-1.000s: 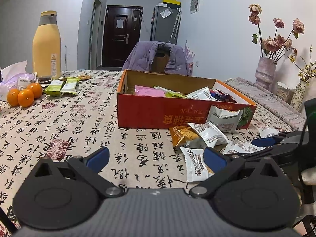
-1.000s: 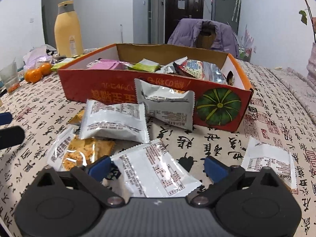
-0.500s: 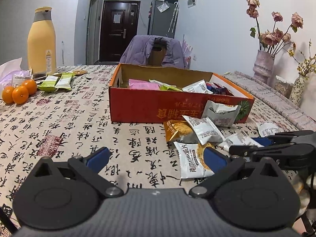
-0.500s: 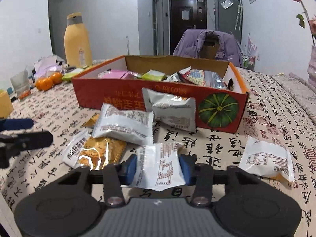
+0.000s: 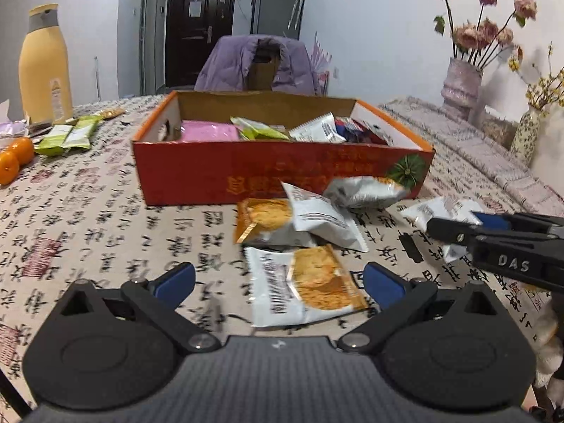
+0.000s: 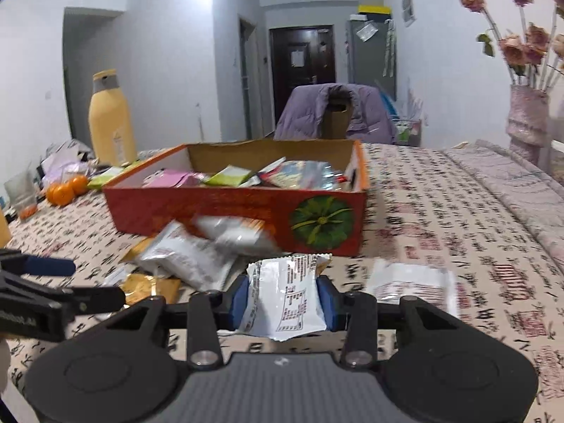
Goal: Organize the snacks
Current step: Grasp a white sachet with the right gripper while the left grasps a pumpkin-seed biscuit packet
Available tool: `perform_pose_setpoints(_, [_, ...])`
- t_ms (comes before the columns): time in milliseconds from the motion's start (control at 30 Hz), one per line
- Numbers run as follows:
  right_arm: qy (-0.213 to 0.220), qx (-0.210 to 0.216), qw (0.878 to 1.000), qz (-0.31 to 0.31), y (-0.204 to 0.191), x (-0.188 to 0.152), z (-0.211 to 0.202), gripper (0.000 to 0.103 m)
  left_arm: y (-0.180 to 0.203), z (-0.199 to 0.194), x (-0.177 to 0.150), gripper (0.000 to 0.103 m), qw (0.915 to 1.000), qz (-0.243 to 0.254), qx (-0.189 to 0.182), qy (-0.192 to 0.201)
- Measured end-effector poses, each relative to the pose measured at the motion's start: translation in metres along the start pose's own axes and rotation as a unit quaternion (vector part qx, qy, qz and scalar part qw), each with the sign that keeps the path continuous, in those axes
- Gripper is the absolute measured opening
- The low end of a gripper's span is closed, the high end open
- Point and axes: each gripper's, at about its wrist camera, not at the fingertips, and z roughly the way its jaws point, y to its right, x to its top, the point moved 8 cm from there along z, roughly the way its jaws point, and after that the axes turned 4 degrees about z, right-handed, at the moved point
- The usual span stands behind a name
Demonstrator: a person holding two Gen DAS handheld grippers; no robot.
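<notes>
1. Far left, on the table's calligraphy-print cloth (image 5: 88,218): a tall yellow plastic bottle with a grey cap (image 5: 44,67) is standing behind two small oranges (image 5: 16,157) and two flat green wrappers (image 5: 68,135).
2. Left of centre, your left gripper (image 5: 278,280) is hovering over the cloth with its blue pads (image 5: 174,276) standing wide apart and gripping nothing; a white-and-orange cracker packet (image 5: 305,285) is lying flat between them, untouched.
3. Centre: the open red cardboard box with a green pumpkin print (image 5: 282,172) is sitting beyond the loose packets, already holding a pink pack, green wrappers and silver packets.
4. Against the box's near wall, a heap of silver and orange snack packets (image 5: 299,218) is lying, overlapping one another.
5. Right of centre, your right gripper (image 6: 283,298) is pinching a white foil snack packet with printed text (image 6: 285,296) between narrowed blue pads, short of the box.
6. Right, one more white packet (image 6: 410,282) is lying on the cloth.
7. Far right, a pinkish textured vase of dried roses (image 6: 527,120) is standing.
</notes>
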Motion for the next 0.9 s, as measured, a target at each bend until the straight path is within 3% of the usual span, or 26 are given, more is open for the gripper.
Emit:
perform_pose_setpoints(467, [0.016, -0.002, 1.000, 0.018, 0.016, 0.000, -0.005, 0.041, 0.014, 0.038, -0.002, 0.103, 0.9937, -0.011, 0.087, -0.070])
perform_pose_setpoints(700, [0.018, 0.003, 1.000, 0.019, 0.014, -0.001, -0.006, 0.041, 0.013, 0.041, -0.002, 0.103, 0.9934, -0.020, 0.092, -0.066])
perform_pose_setpoints(900, [0.018, 0.005, 1.000, 0.020, 0.013, -0.002, -0.007, 0.041, 0.019, 0.036, -0.002, 0.085, 0.9954, -0.008, 0.074, -0.059])
